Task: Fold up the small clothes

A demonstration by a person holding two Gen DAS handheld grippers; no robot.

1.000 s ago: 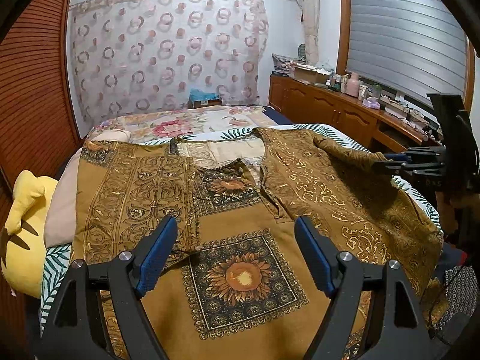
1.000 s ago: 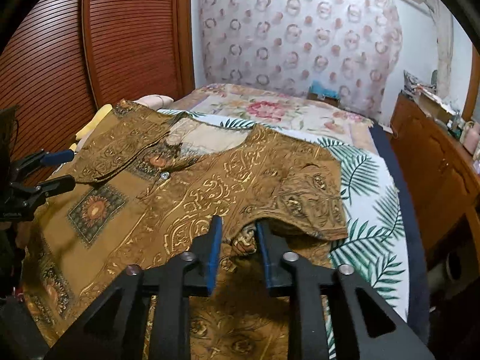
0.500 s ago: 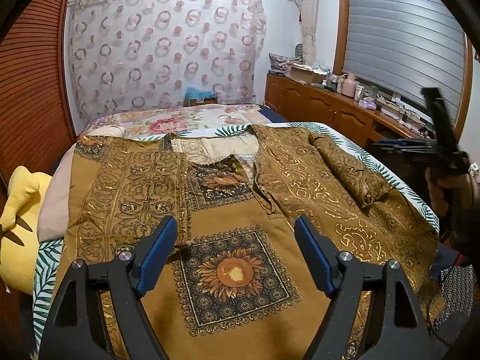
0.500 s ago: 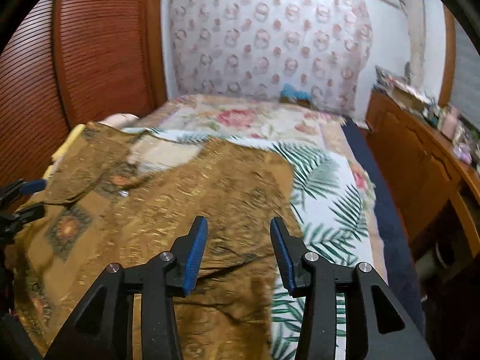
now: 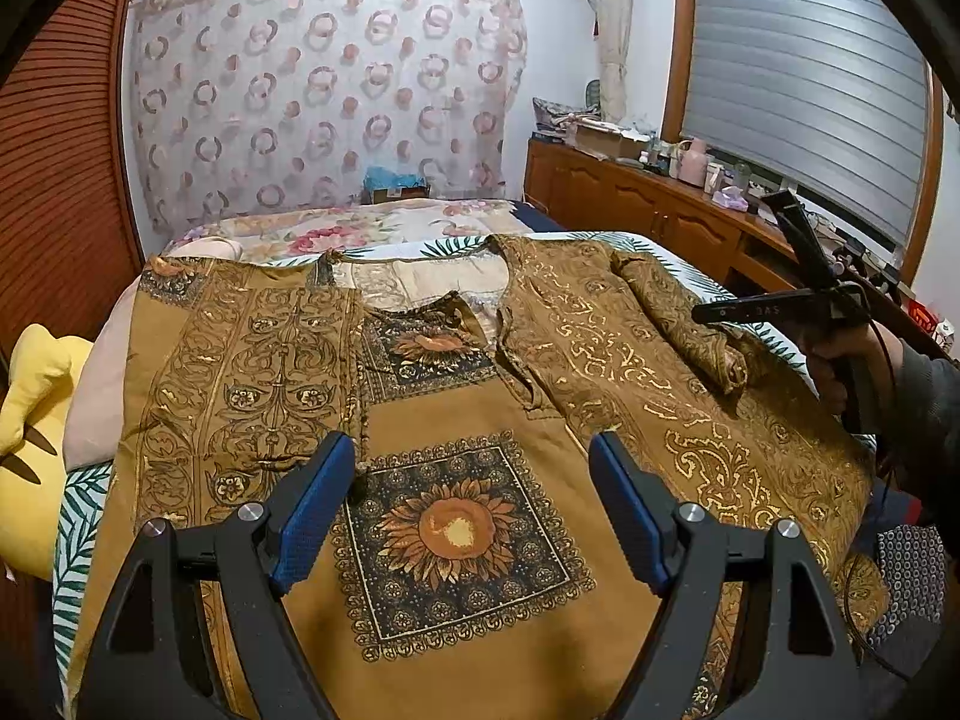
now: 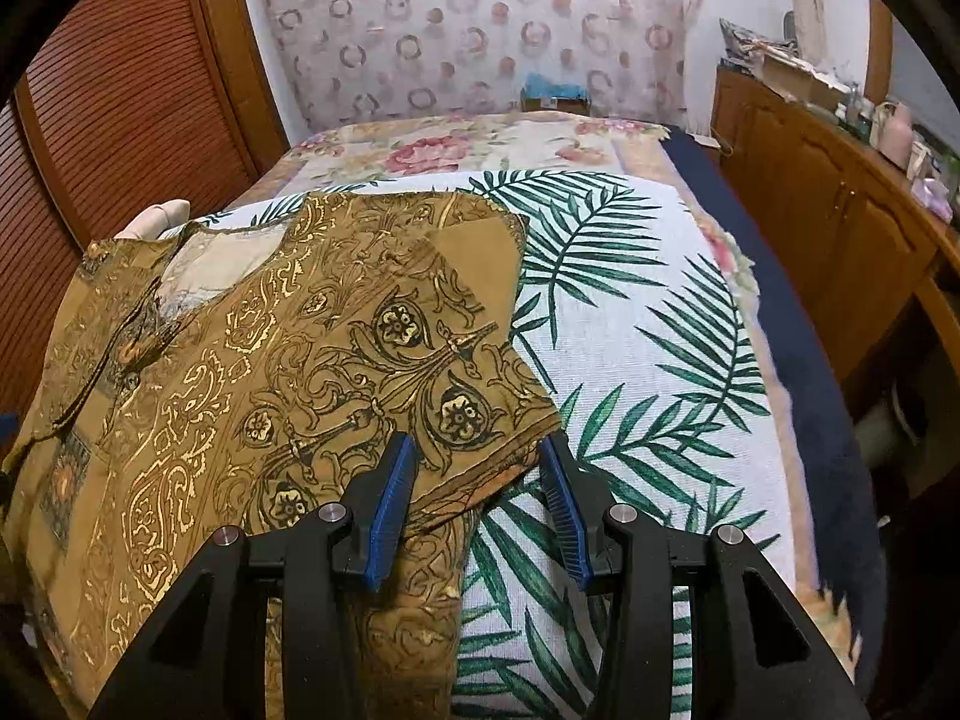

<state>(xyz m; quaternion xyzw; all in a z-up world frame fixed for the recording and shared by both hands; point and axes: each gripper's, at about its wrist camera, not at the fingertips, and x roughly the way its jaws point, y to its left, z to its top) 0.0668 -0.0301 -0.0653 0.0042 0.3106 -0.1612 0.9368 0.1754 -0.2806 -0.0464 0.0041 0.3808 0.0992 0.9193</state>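
Note:
A mustard-gold patterned blouse [image 5: 468,420] lies front up on the bed, with a sunflower square on its chest. Both sleeves lie folded in over the body. My left gripper [image 5: 468,510] is open and empty, hovering over the sunflower square. My right gripper [image 6: 480,510] is open and empty, its jaws just above the cuff edge of the folded right sleeve [image 6: 420,360]. The right gripper also shows in the left wrist view [image 5: 780,306], held in a hand at the blouse's right side.
The blouse lies on a white palm-leaf cloth [image 6: 630,312] over a floral bedspread [image 5: 360,228]. A yellow plush toy [image 5: 36,396] sits at the bed's left edge. A wooden cabinet [image 5: 648,204] with clutter runs along the right wall. A louvred wooden door [image 6: 120,90] is on the left.
My right gripper has let go of the right sleeve, which now lies folded over the body, and has opened and drawn back a little. My left gripper has barely moved.

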